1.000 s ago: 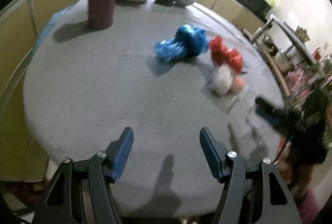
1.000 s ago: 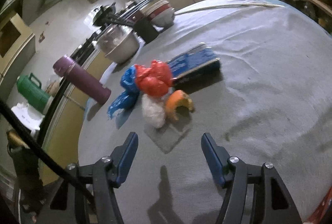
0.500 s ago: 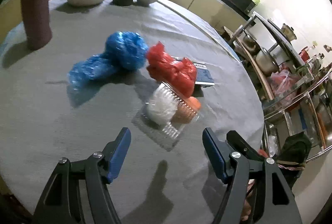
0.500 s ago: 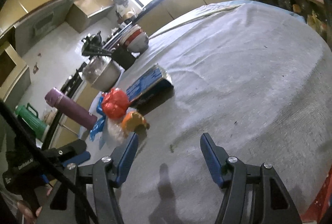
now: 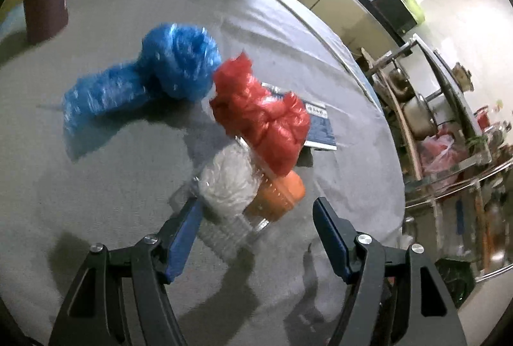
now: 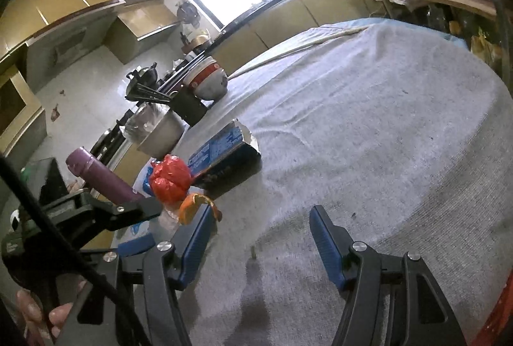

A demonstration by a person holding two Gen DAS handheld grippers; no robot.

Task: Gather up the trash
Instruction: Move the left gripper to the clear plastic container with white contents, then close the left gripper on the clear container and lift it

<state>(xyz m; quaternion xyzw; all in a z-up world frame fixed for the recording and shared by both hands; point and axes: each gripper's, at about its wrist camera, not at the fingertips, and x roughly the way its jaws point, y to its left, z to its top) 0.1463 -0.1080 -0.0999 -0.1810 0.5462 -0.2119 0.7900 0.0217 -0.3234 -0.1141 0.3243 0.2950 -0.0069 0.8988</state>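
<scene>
The left gripper (image 5: 256, 214) hangs over the grey cloth-covered round table (image 5: 105, 173) with its blue-padded jaws parted; they have just been opening a little, and nothing is pressed between them. A clear plastic clamshell container (image 5: 234, 227), holding a white crumpled wad (image 5: 229, 182) and a piece of orange peel (image 5: 282, 195), lies just ahead of the tips and partly in the gap, closer to the left finger than to the right one. Whether that left finger touches the plastic cannot be told through the blur. Beyond the container, resting against it, sits a crumpled red plastic bag (image 5: 263, 115), and farther out to the left a scrunched blue plastic bag (image 5: 150, 80). A flat dark blue carton (image 5: 317, 128) peeks from behind the red bag on the right side.

The right gripper (image 6: 259, 224) also stands released, jaws apart over bare cloth with nothing between them. From its view the same heap lies ahead and to the left of its left finger, the orange peel nearest that tip. A tall maroon cylindrical flask (image 6: 99, 176) stands farther left.
</scene>
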